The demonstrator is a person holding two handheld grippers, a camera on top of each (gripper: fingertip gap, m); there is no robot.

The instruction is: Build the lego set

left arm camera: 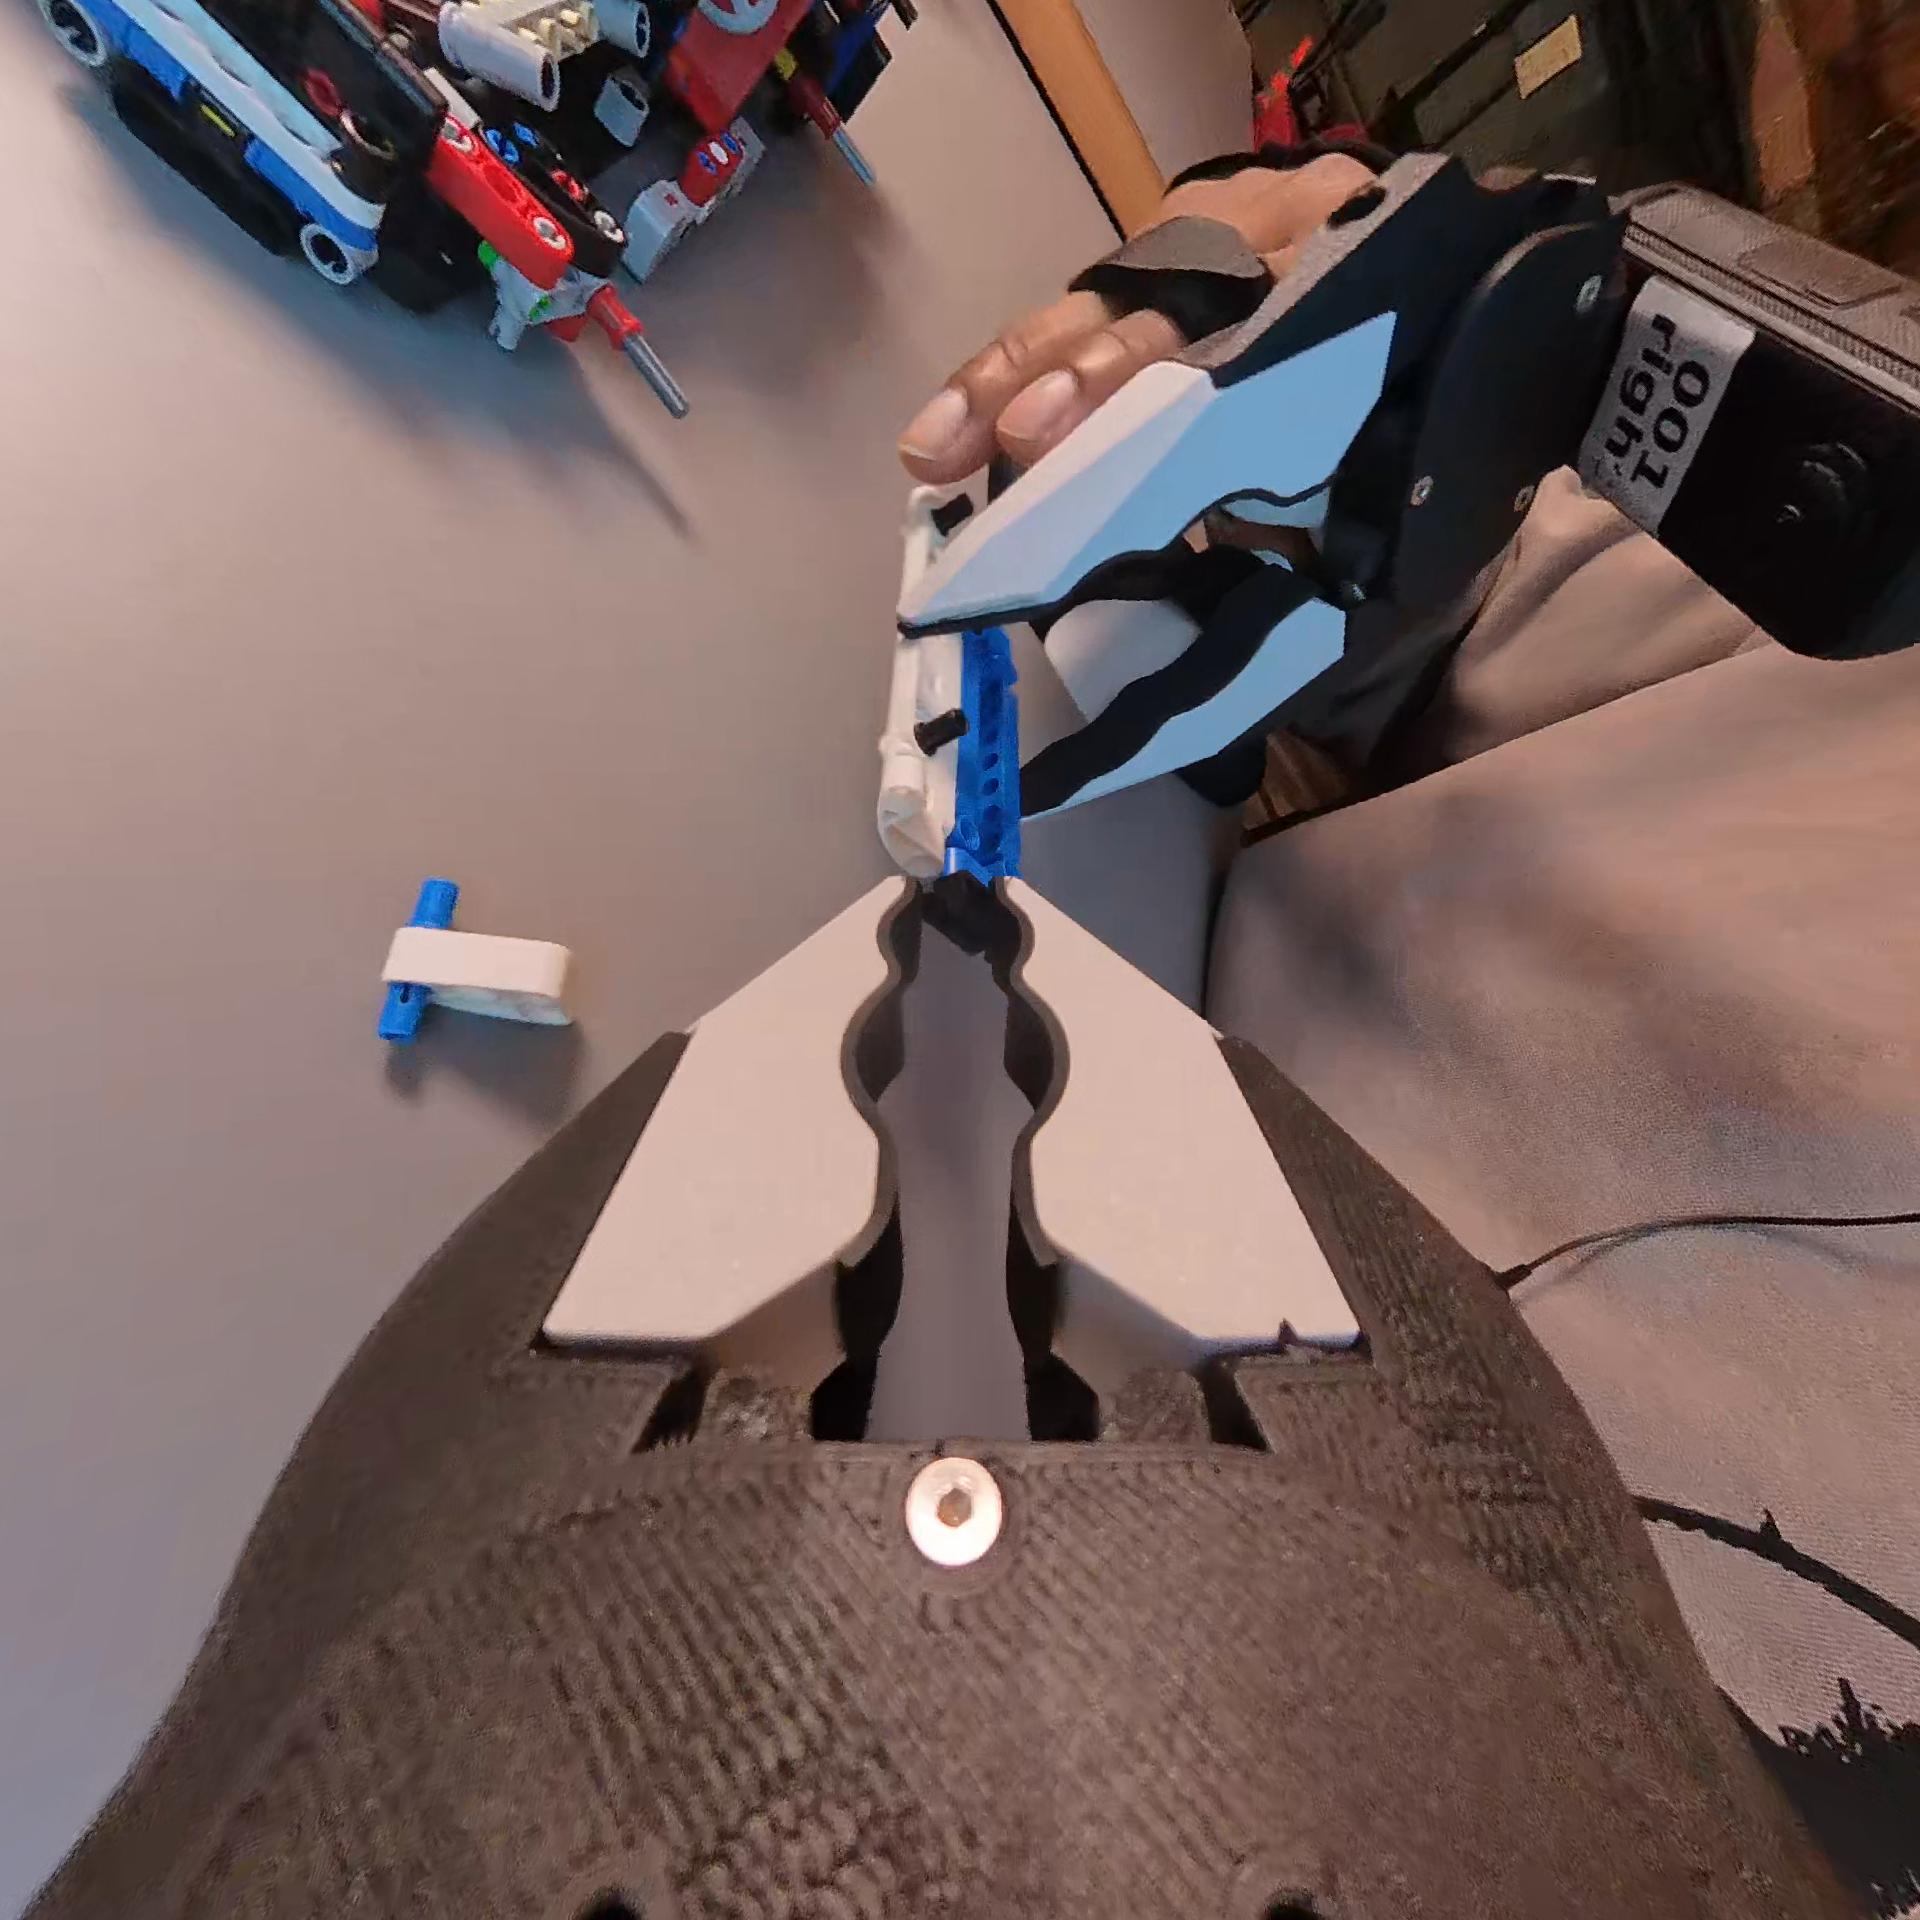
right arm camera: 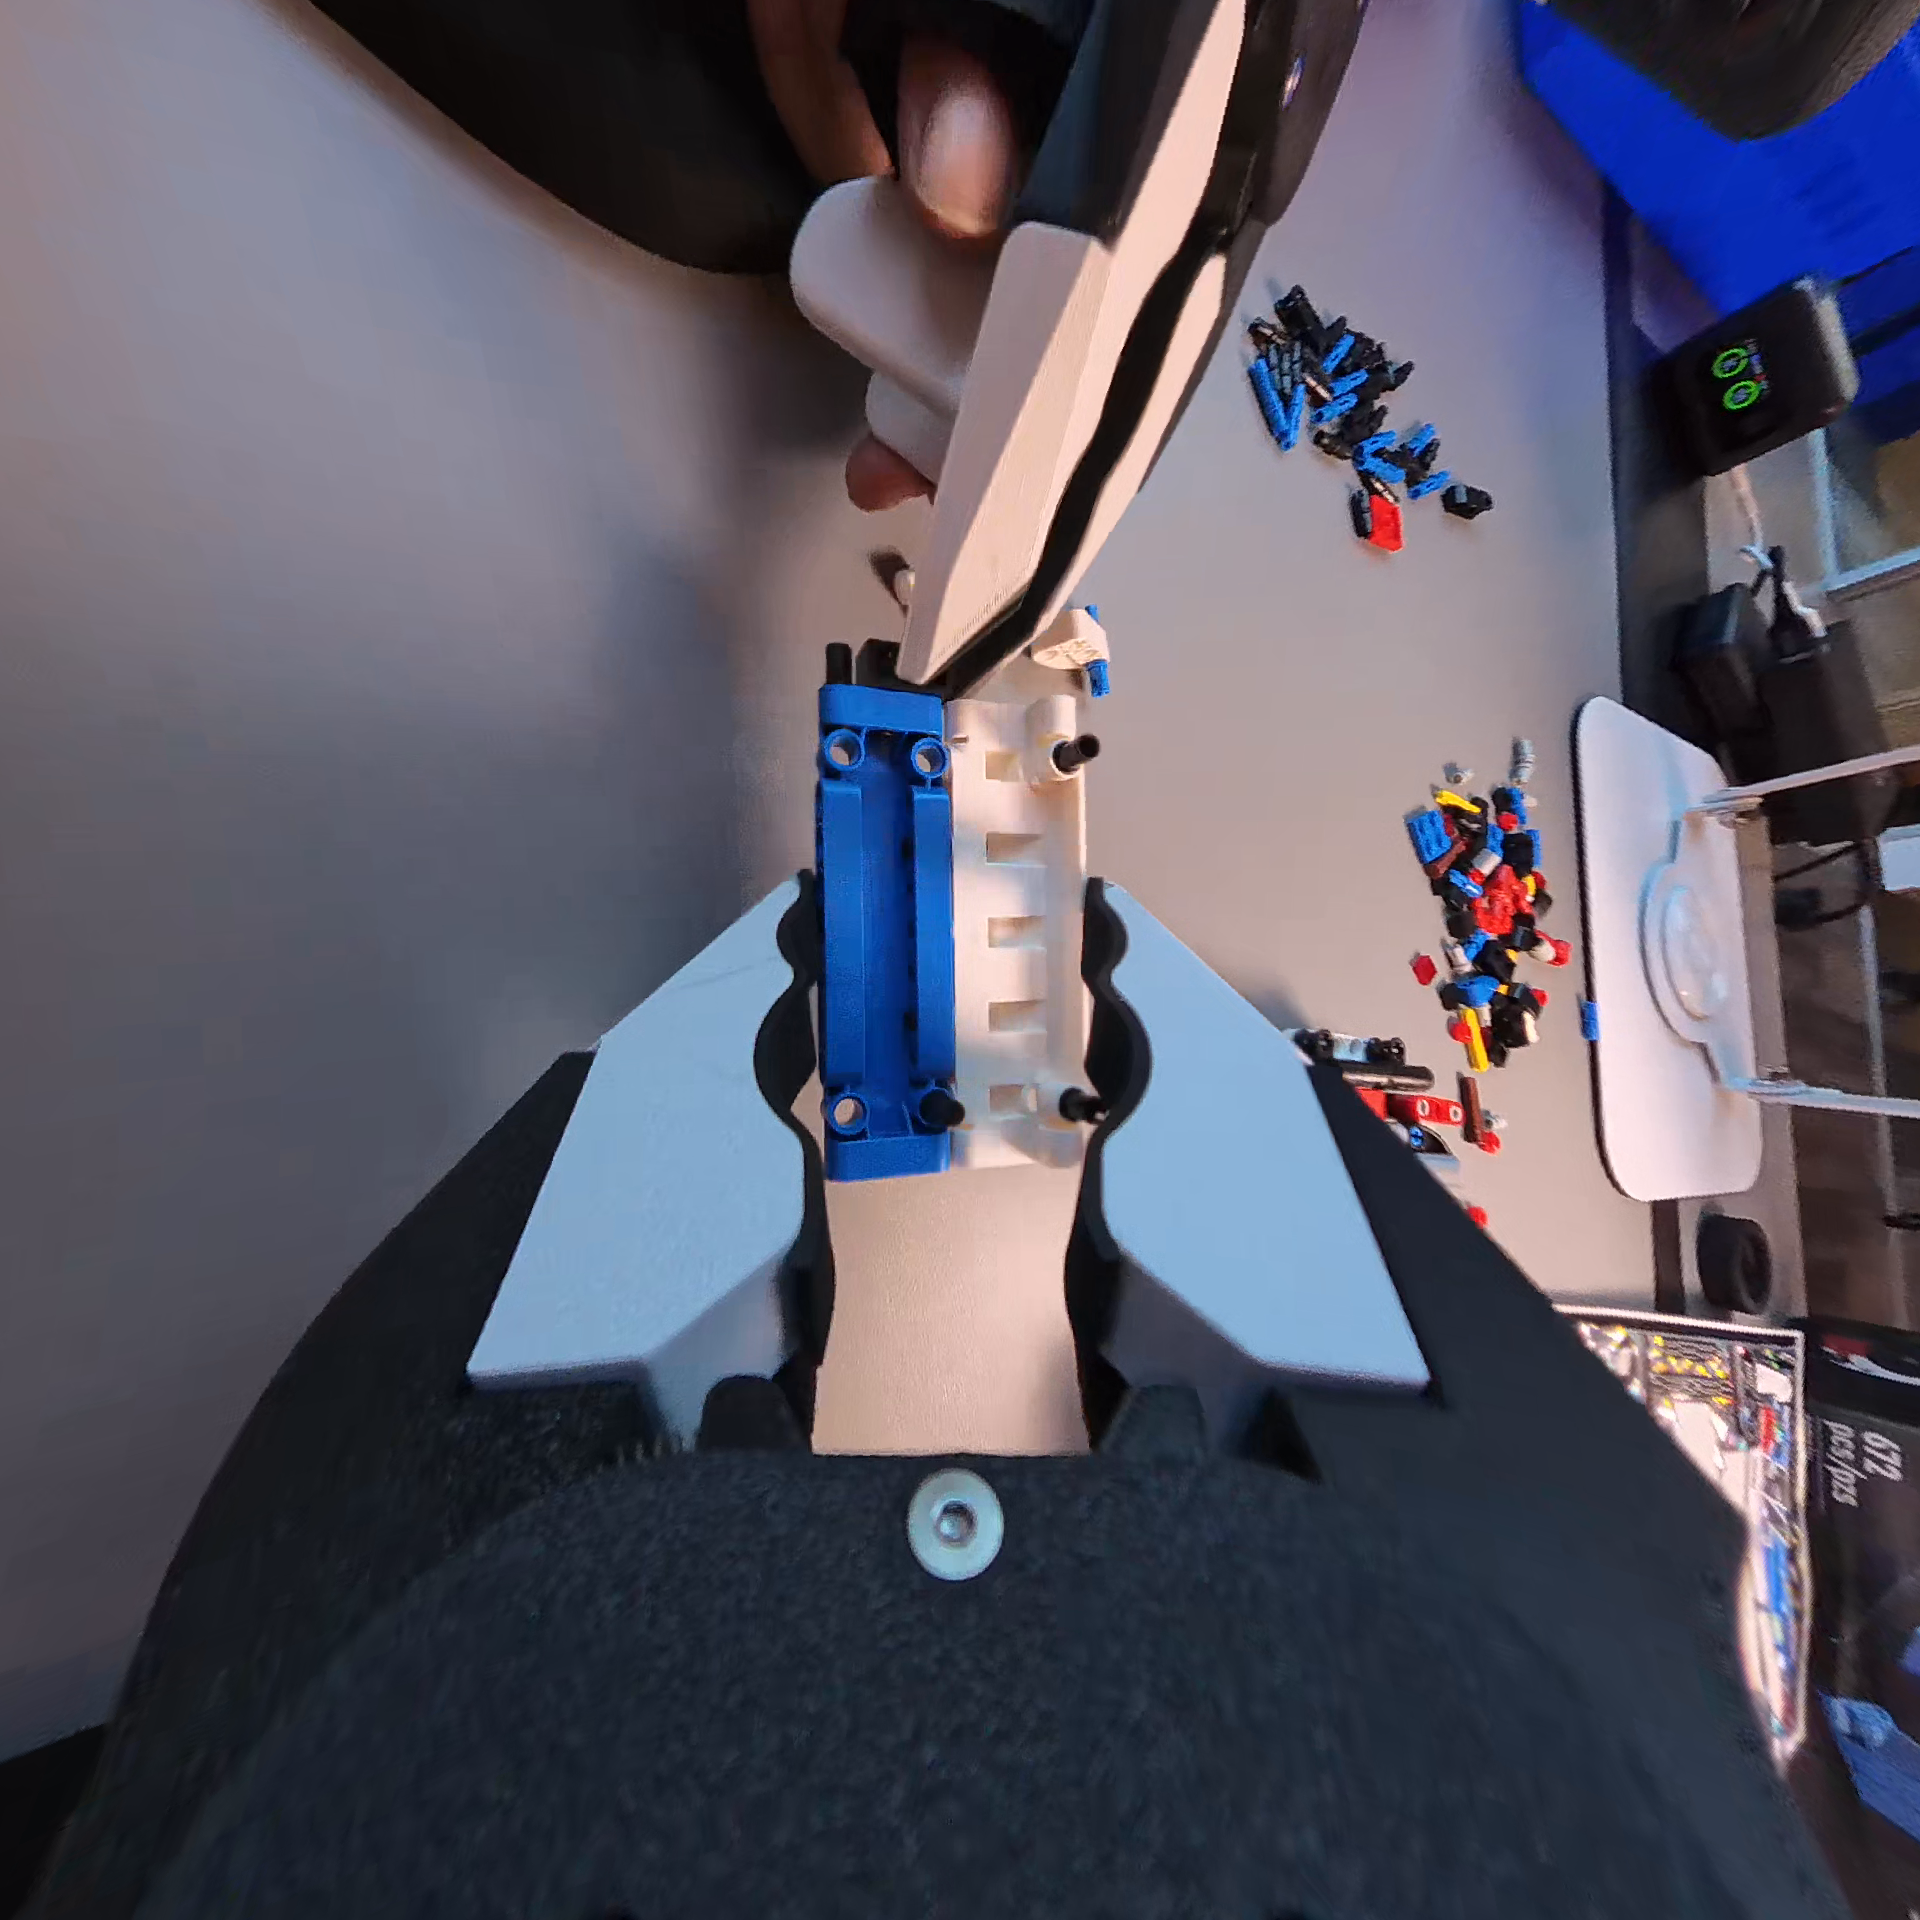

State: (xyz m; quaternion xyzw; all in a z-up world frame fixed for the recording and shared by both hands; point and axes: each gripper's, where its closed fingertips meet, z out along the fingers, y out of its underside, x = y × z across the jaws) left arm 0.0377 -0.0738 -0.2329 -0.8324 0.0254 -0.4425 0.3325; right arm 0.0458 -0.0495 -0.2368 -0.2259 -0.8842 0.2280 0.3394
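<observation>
Two grippers meet on one blue-and-white sub-assembly (right arm camera: pixel 951 945) held above the grey table (left arm camera: pixel 312 644). Right gripper (right arm camera: pixel 951 904): fingers partly open, spread to the width of the piece, one pad against the blue beam side and the other against the white side, gripping it across. Left gripper (left arm camera: pixel 961 899): fingertips drawn nearly together, pinching a small black part at the end of the same sub-assembly; in the right wrist view its tips sit at the far end by the blue beam. Short black pins project from the white side of the piece. A hand (left arm camera: pixel 1029 395) wraps the right gripper's handle.

Surface: a small white beam on a blue axle pin (left arm camera: pixel 473 971) lies alone on the table, well apart from the grippers. A partly built red, blue, white and black model (left arm camera: pixel 416 145) stands at the far edge in the left wrist view. Two heaps of loose pieces lie to the right in the right wrist view, one mostly blue and black (right arm camera: pixel 1351 410), one mixed red, black, blue and yellow (right arm camera: pixel 1486 925). Beyond them are a white stand base (right arm camera: pixel 1662 956), a small black device with green rings on its screen (right arm camera: pixel 1756 379), and a printed box (right arm camera: pixel 1766 1507) at the lower right.
</observation>
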